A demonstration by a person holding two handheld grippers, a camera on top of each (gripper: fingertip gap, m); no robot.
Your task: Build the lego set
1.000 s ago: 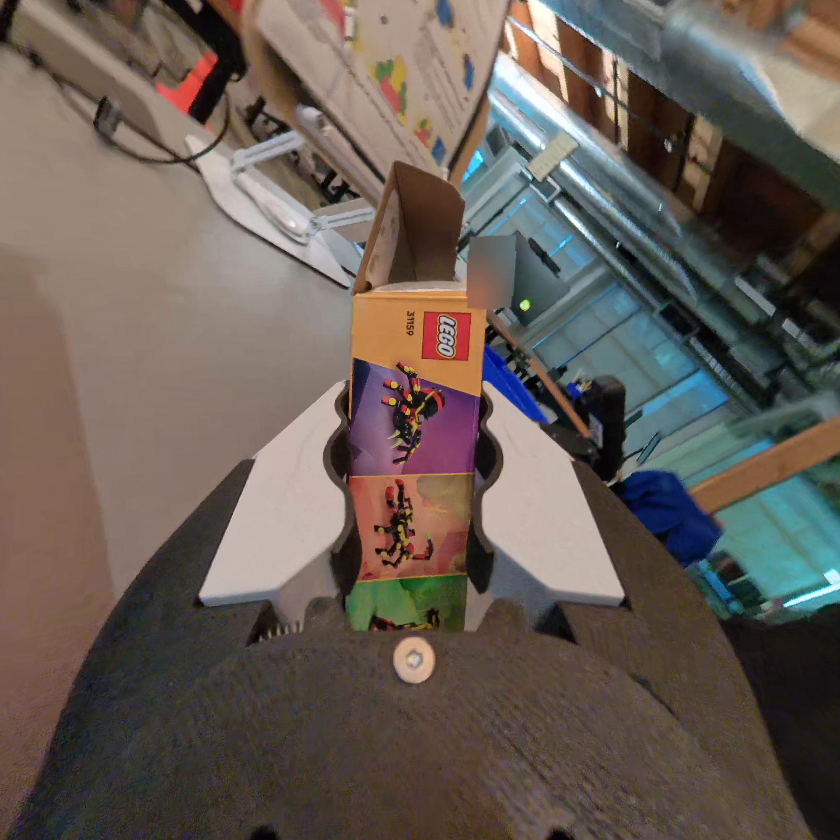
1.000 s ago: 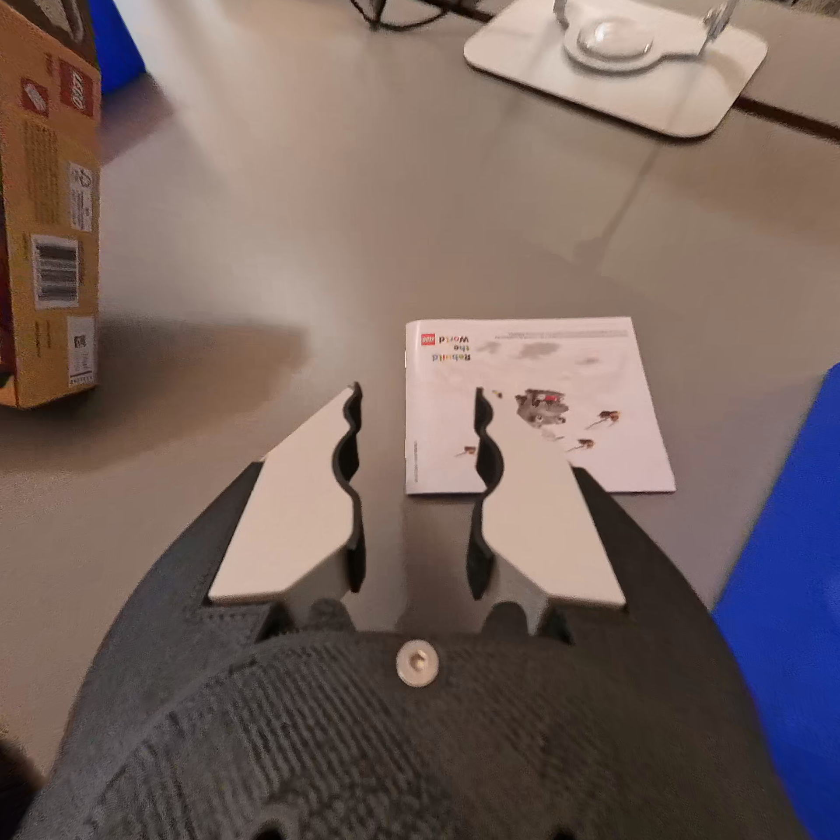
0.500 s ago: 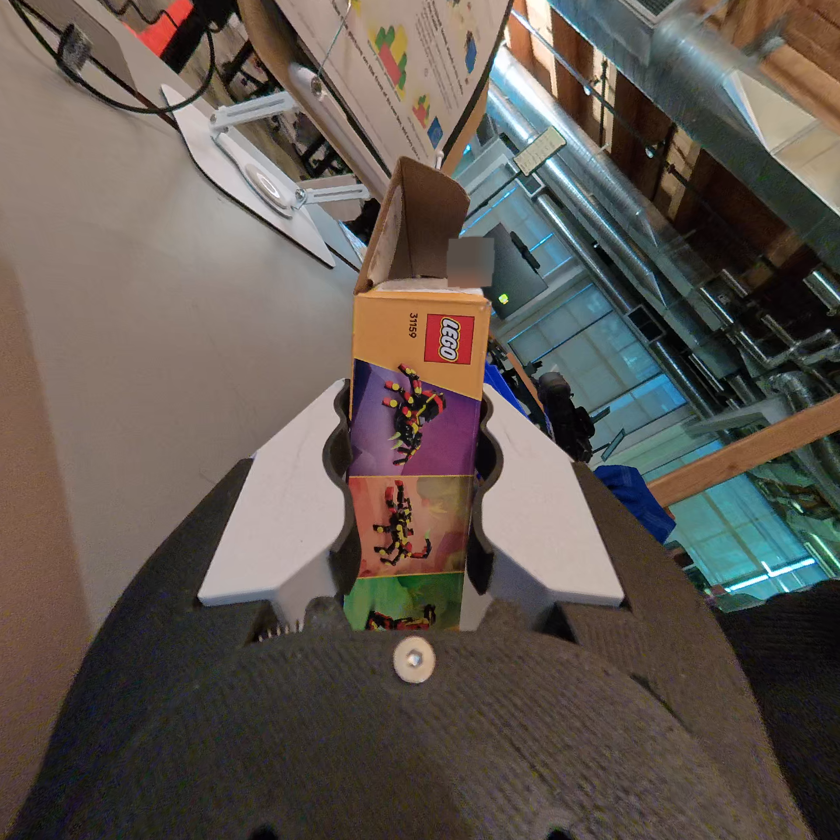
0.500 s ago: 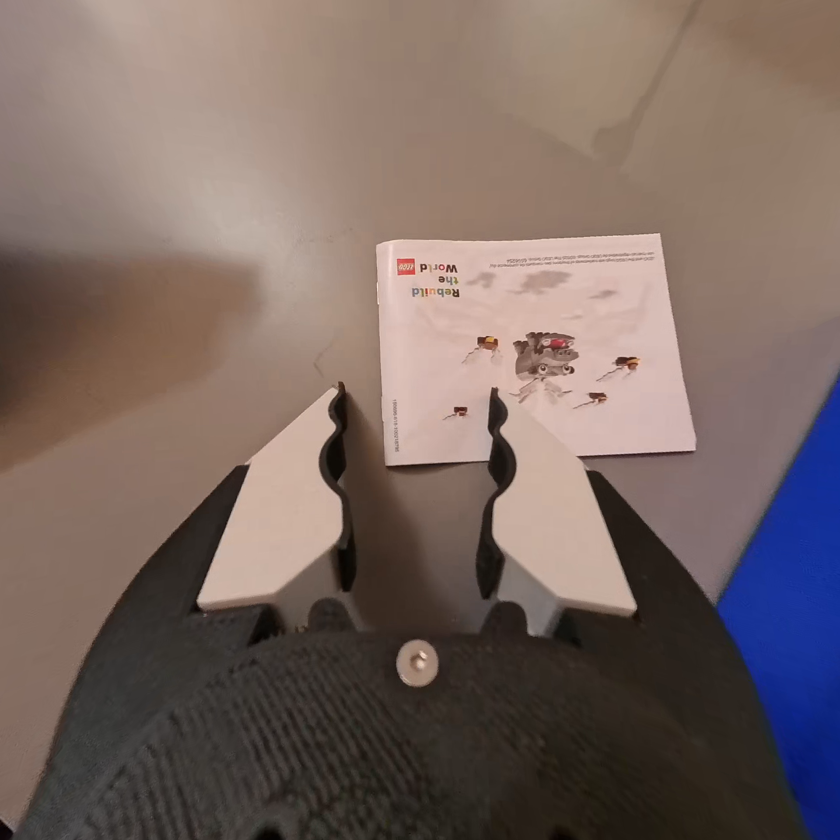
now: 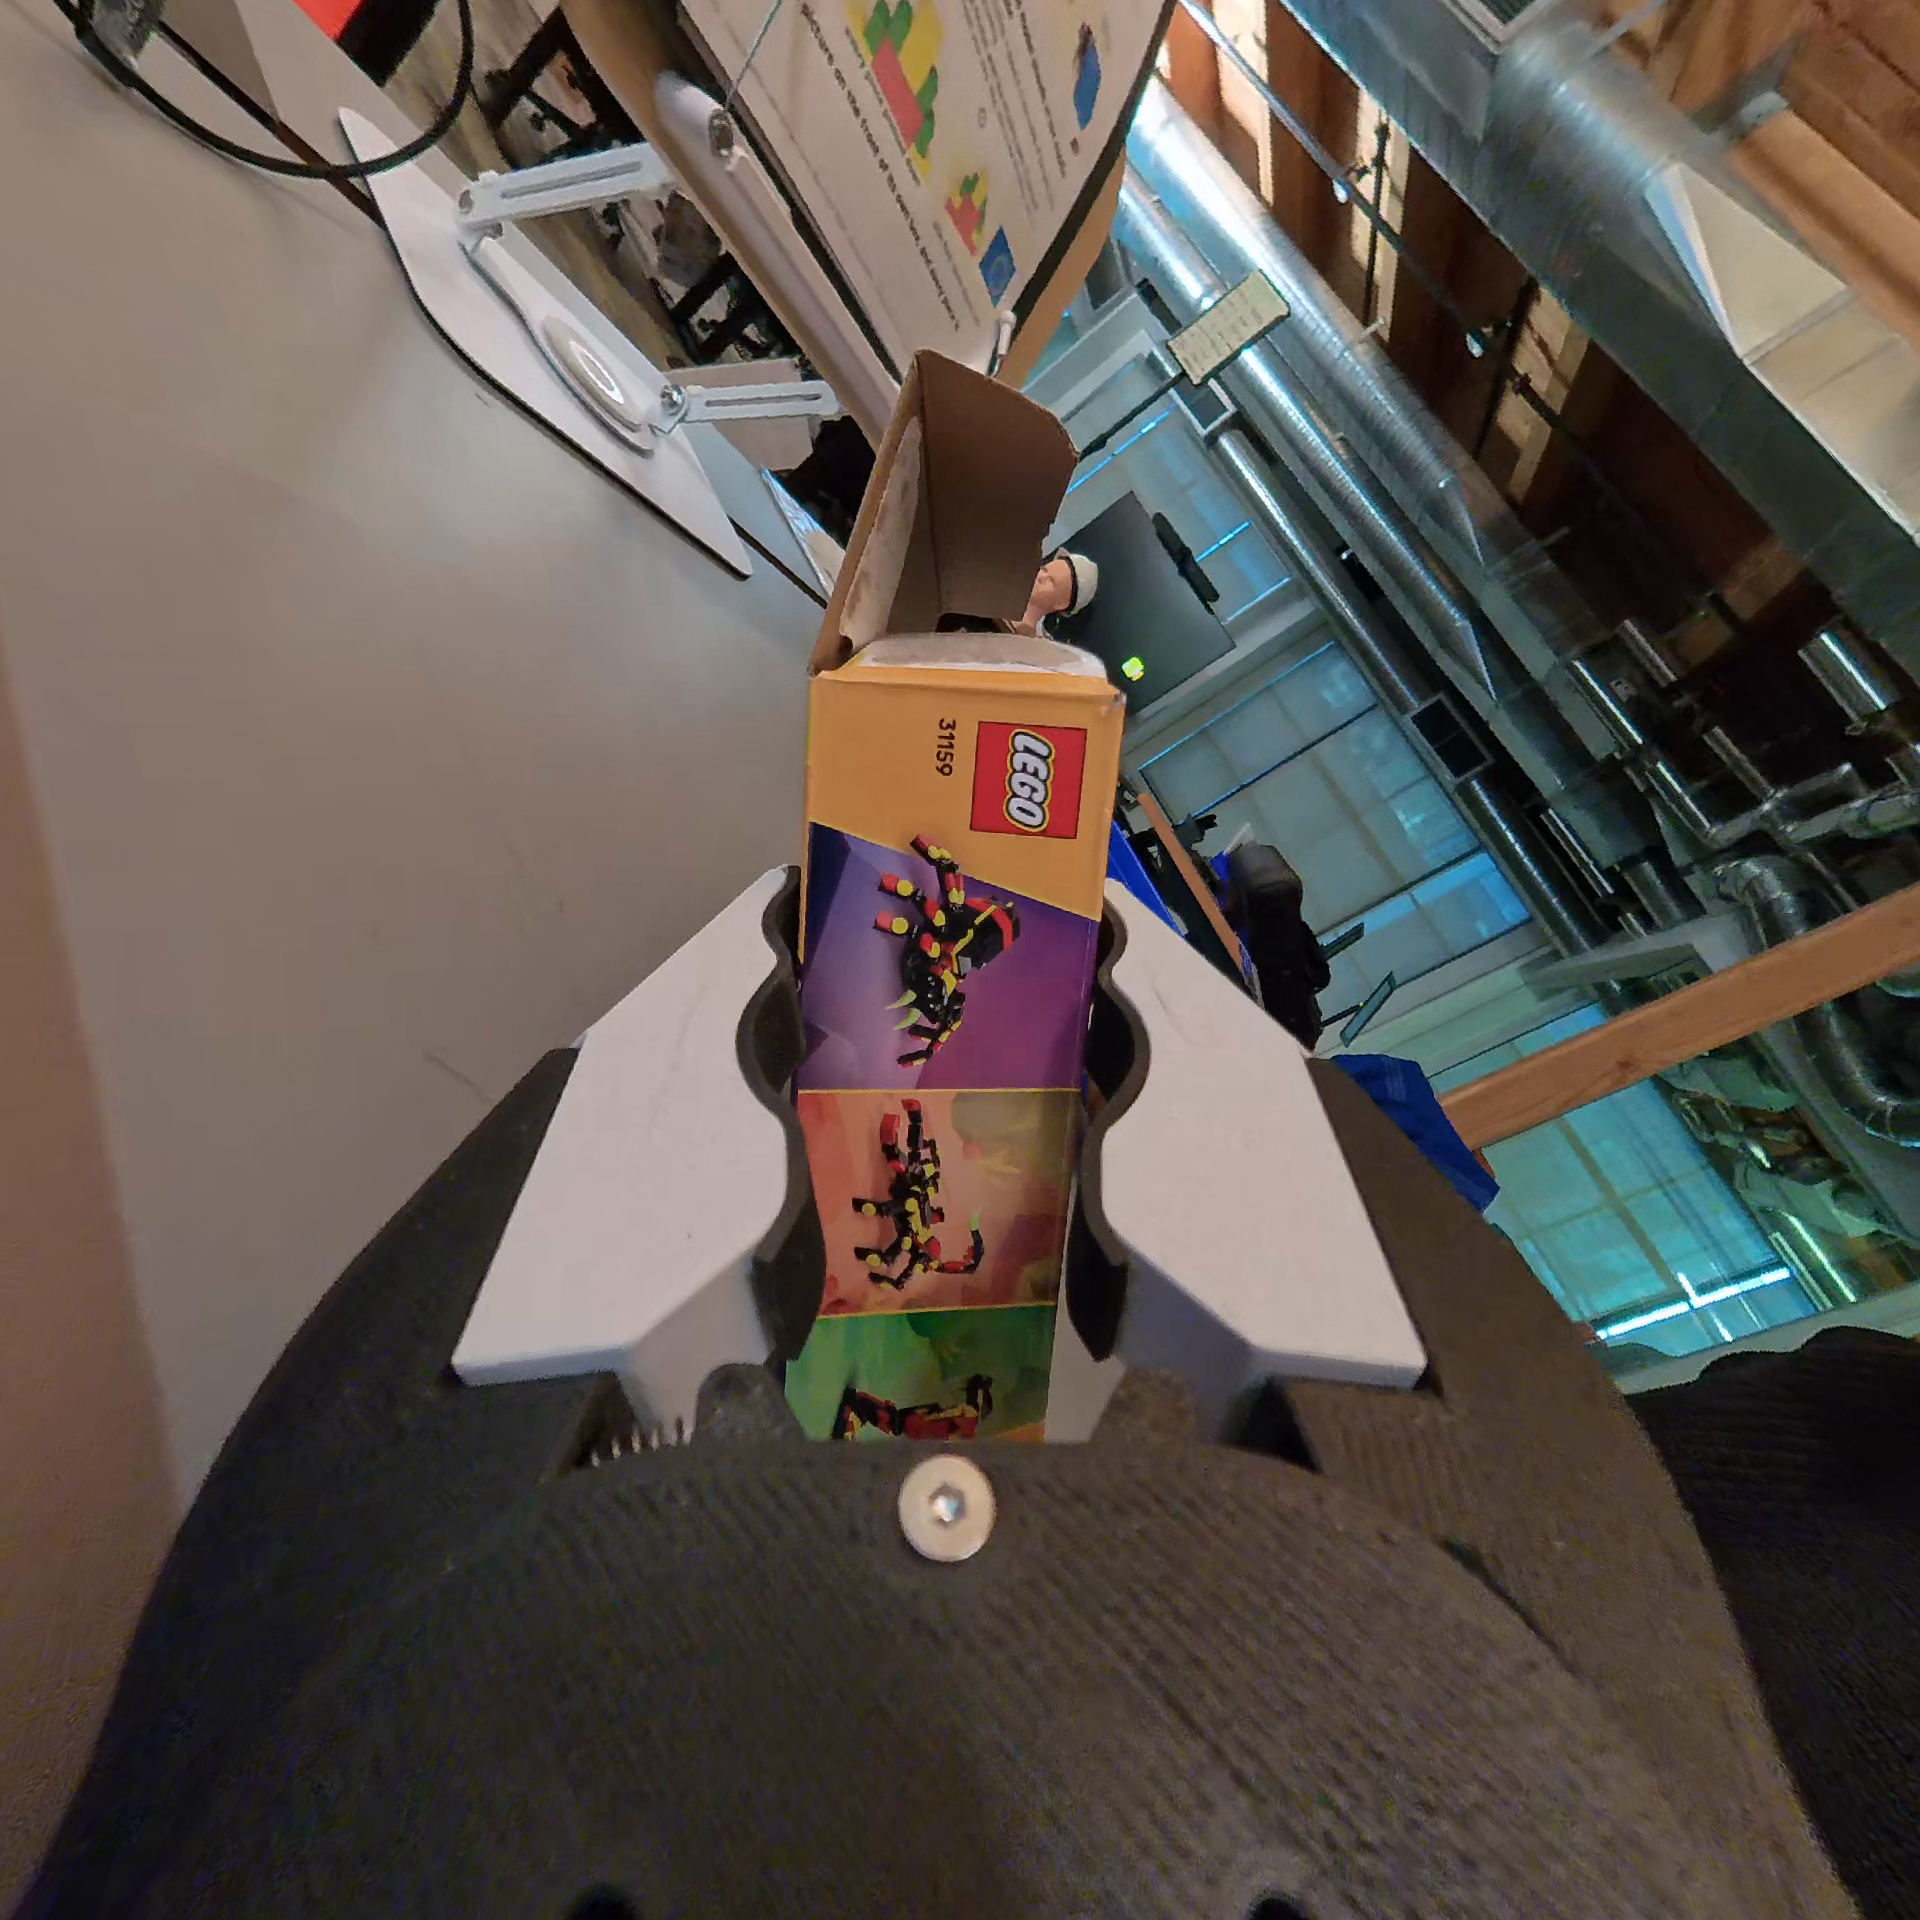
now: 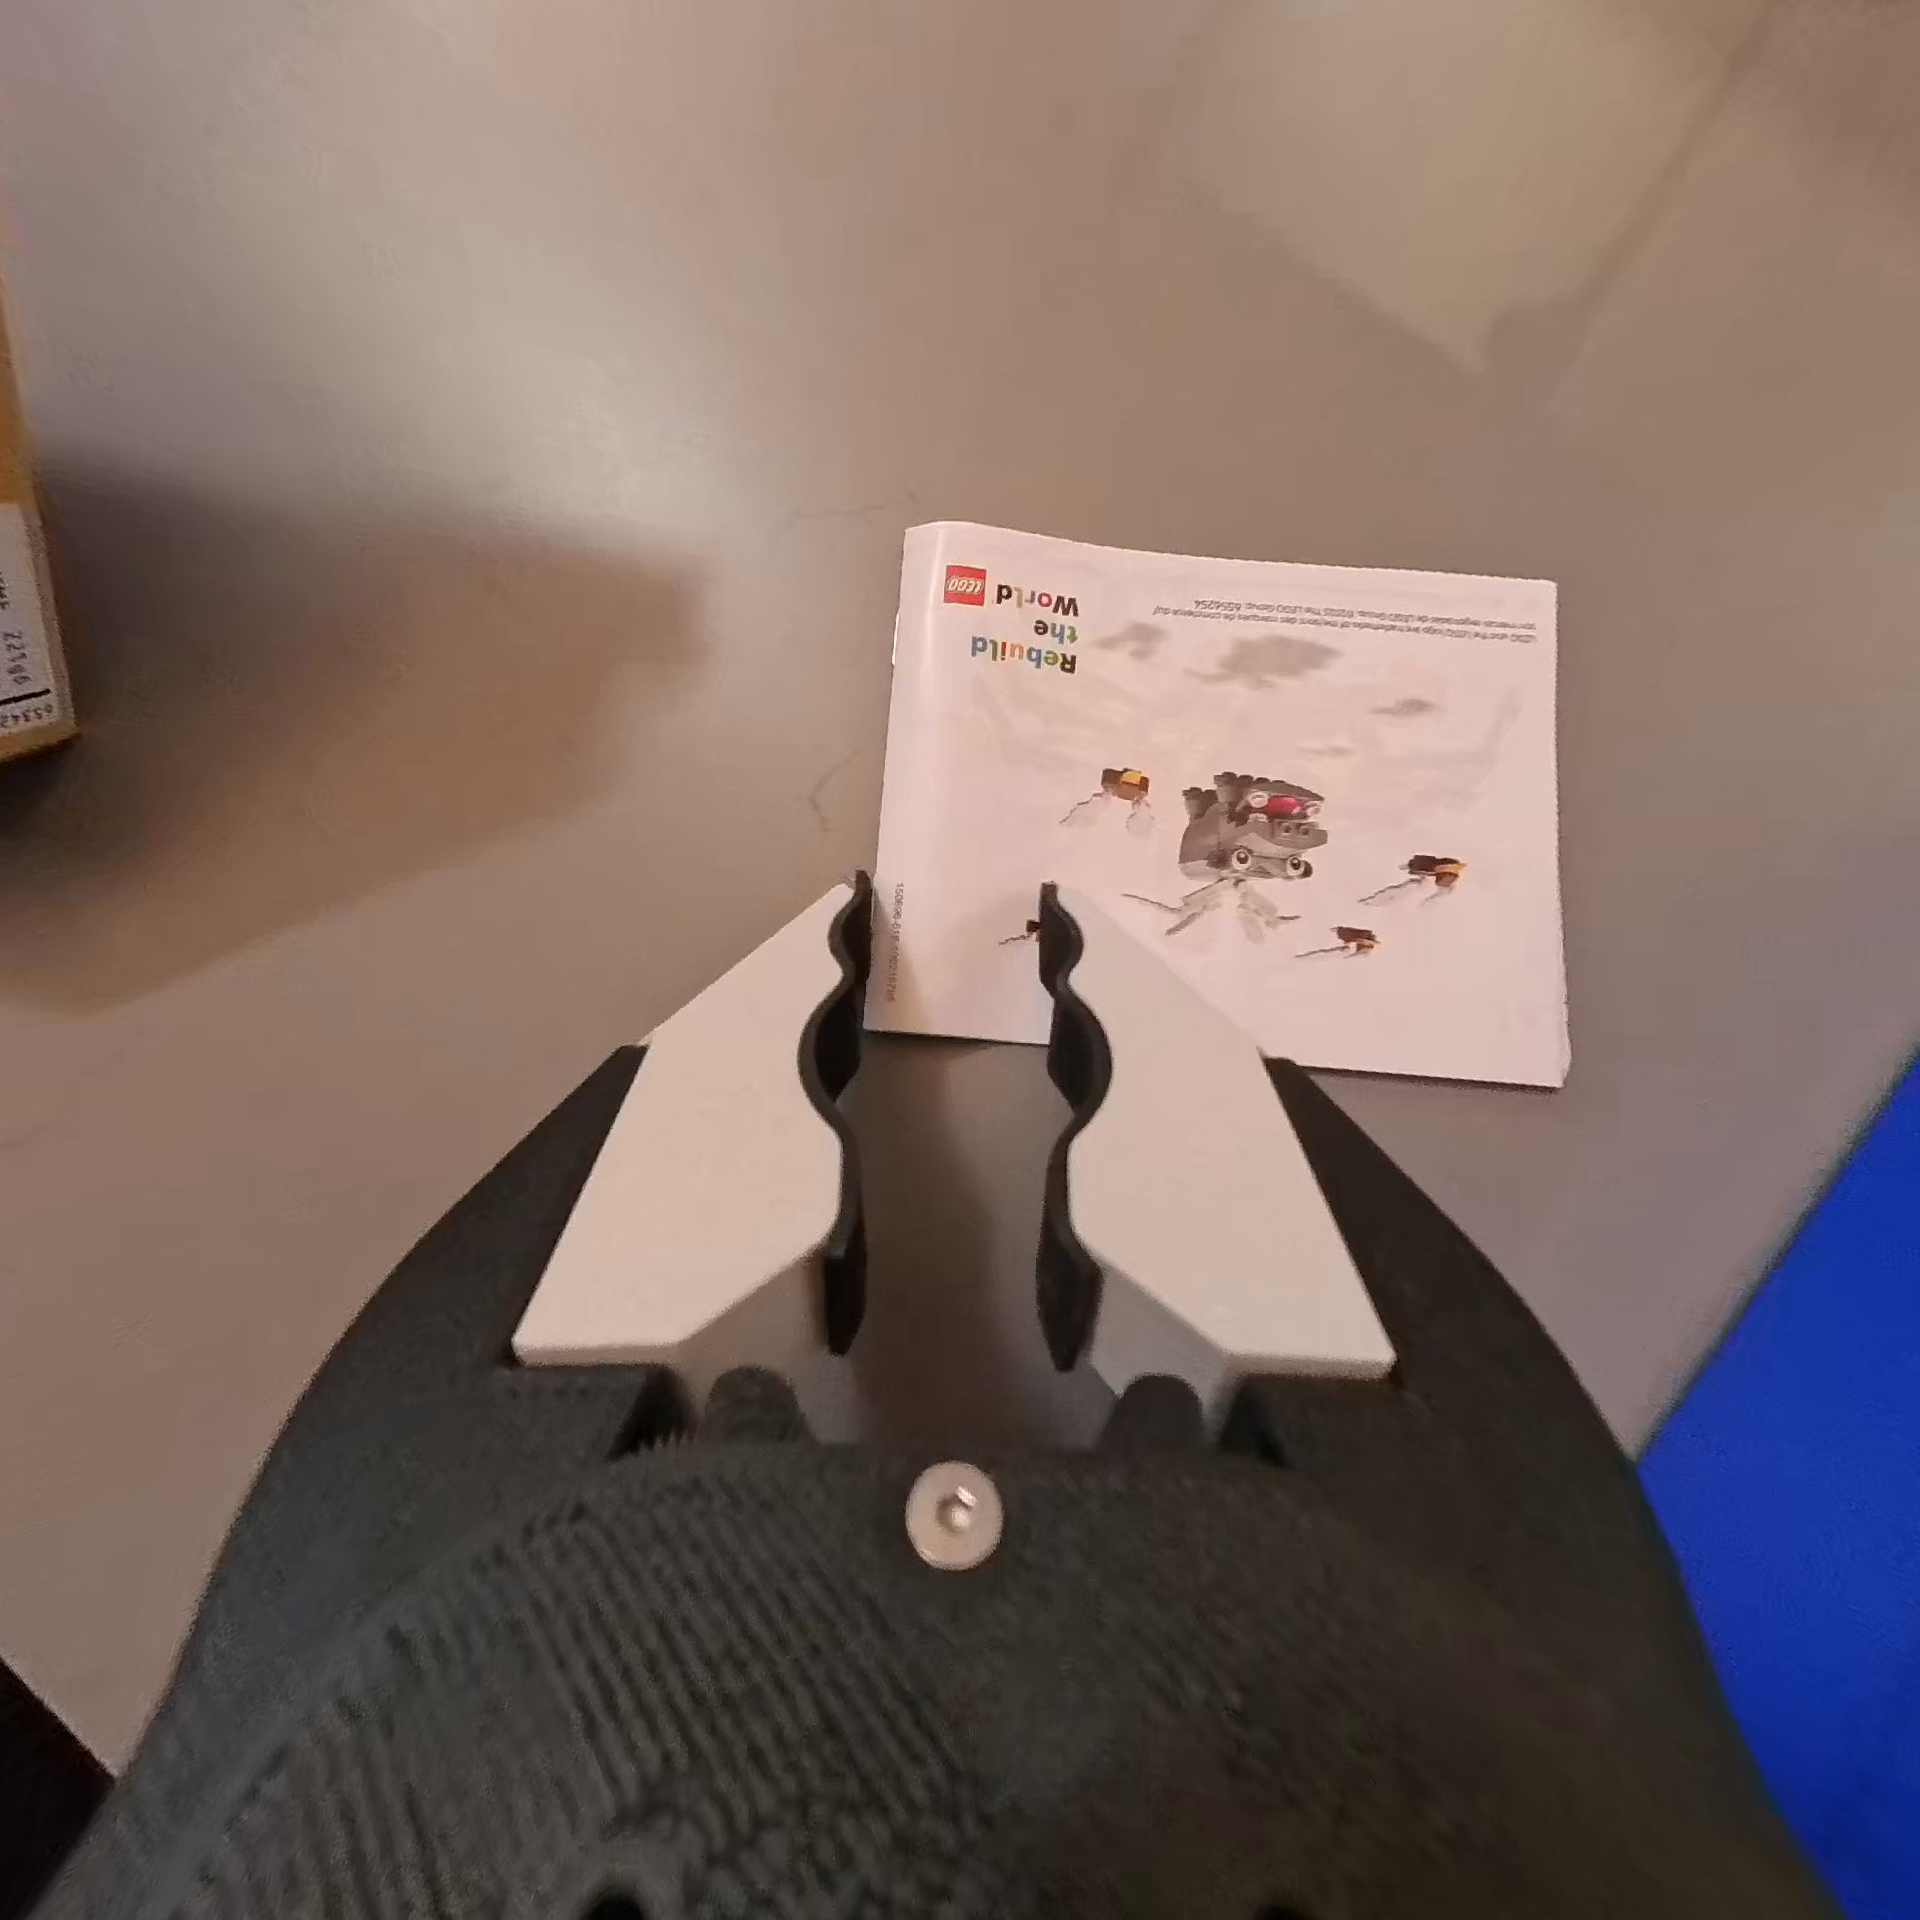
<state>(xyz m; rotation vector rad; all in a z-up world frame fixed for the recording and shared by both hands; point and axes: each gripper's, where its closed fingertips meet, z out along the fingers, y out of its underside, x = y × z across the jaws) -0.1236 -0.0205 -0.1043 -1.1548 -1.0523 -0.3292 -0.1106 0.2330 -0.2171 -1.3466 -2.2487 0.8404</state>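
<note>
My left gripper point(image 5: 945, 914) is shut on a yellow lego box point(image 5: 956, 997) with spider pictures, held between both fingers above the grey table. The box's end flap point(image 5: 956, 509) stands open at the far end. My right gripper point(image 6: 951, 899) is open and empty. It hovers low over the near left corner of a white instruction booklet point(image 6: 1247, 790) that lies flat on the grey table point(image 6: 520, 312). A corner of the box point(image 6: 26, 582) shows at the left edge of the right wrist view.
A white stand base point(image 5: 540, 343) with a black cable point(image 5: 260, 145) sits at the table's far side. A printed board point(image 5: 935, 125) hangs behind it. A blue surface point(image 6: 1808, 1455) borders the table on the right of the booklet. There is about 30 centimeters between the tips of the two grippers.
My right gripper has tilted down, moved closer to the booklet's near left corner, and its jaws have narrowed a little. My left gripper has rotated the held box slightly; its grip is unchanged.
</note>
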